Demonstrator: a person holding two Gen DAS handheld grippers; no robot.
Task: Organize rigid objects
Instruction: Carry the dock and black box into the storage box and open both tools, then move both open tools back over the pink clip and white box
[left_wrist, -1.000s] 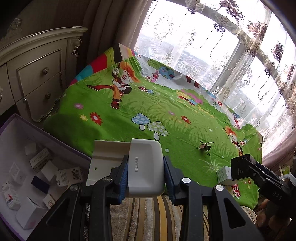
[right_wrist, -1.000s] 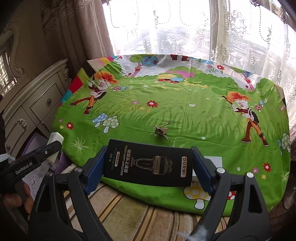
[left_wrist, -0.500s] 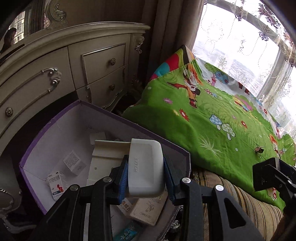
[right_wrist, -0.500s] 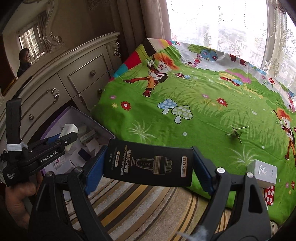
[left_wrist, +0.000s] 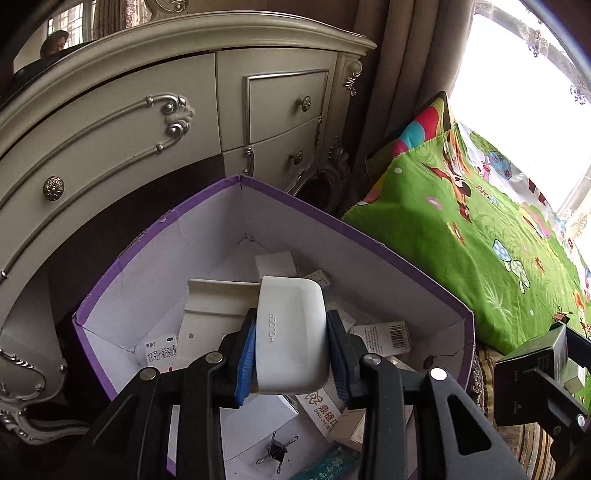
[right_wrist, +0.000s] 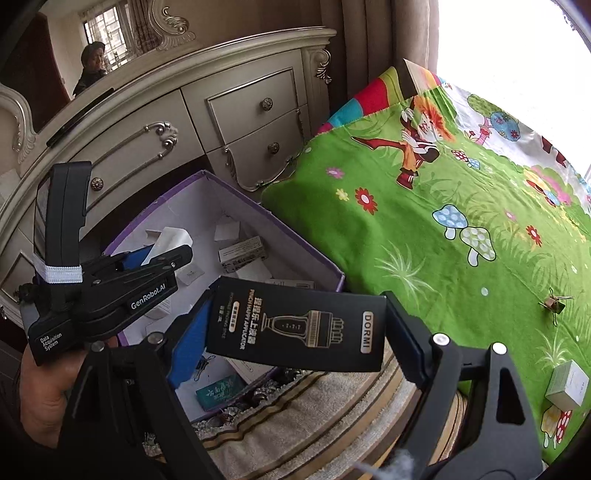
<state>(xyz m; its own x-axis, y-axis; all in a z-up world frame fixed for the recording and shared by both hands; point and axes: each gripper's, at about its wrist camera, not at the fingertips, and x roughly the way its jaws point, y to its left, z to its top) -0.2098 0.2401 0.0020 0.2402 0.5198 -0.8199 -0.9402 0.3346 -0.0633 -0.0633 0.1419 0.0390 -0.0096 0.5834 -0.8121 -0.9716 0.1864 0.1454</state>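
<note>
Your left gripper (left_wrist: 291, 349) clenched one white holder (left_wrist: 290, 332); your right gripper (right_wrist: 295, 328) clenched one black box (right_wrist: 295, 328); one purple box (left_wrist: 295, 218) below.

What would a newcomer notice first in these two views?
The left tongs clamp a white holder over the purple-rimmed box of small cartons. The right tongs grip a black DORMI box at that box's near edge, beside the bright green cartoon cloth.
</note>
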